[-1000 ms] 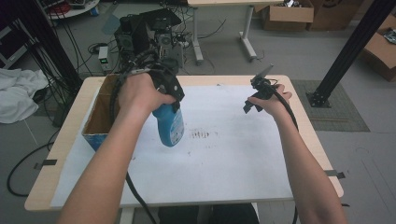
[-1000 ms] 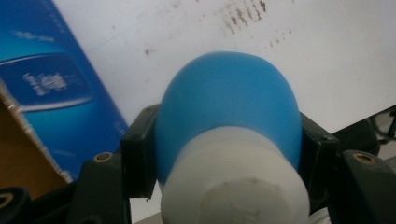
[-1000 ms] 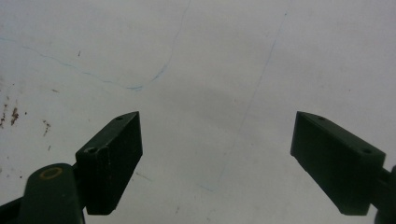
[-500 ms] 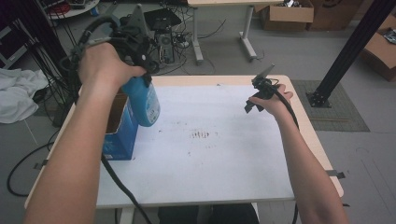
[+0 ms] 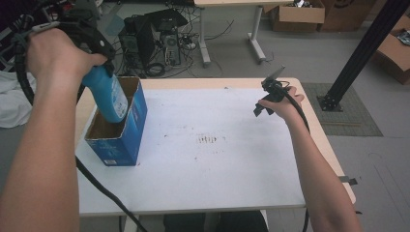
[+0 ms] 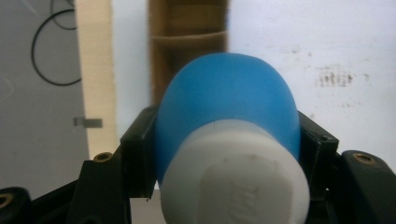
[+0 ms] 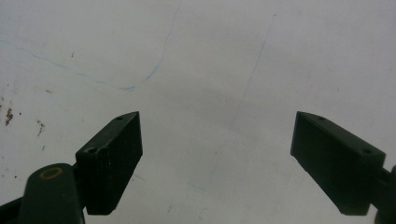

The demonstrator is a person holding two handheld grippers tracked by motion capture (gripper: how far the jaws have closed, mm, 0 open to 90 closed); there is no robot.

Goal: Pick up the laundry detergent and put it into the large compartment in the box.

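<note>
White-topped worktop with pale wood edging point(image 5: 232, 193), surface scuffed, a cluster of small brown marks near its middle point(image 5: 208, 140). Grey floor around it. Beyond the far edge: a black computer tower with tangled cables point(image 5: 154, 38), a second table's legs, brown cardboard boxes point(image 5: 300, 12) at far right, a black slanted metal post point(image 5: 362, 53) bolted to the floor off the far right corner. White cloth point(image 5: 9, 104) on the floor to the left.

Open blue cardboard box point(image 5: 118, 140) stands upright near the left edge of the worktop, brown inside.

High view: left gripper point(image 5: 99, 63) is raised above the box, gripping a blue plastic bottle point(image 5: 109, 99); the bottle's lower end sits within the box opening. Cannot tell if it touches the box floor. Right gripper point(image 5: 268, 94) hovers near the far right corner, well apart from the box.

Left gripper view adds what the high view can't: bottle's white cap point(image 6: 233, 179) points at the camera, blue body point(image 6: 229, 102) clamped between the two black jaws, one on each side, both touching. Box interior directly beyond it.

Right gripper view: jaws spread wide, nothing between them, bare white surface point(image 7: 210, 70) below with faint blue pen lines and a few brown specks at left.
</note>
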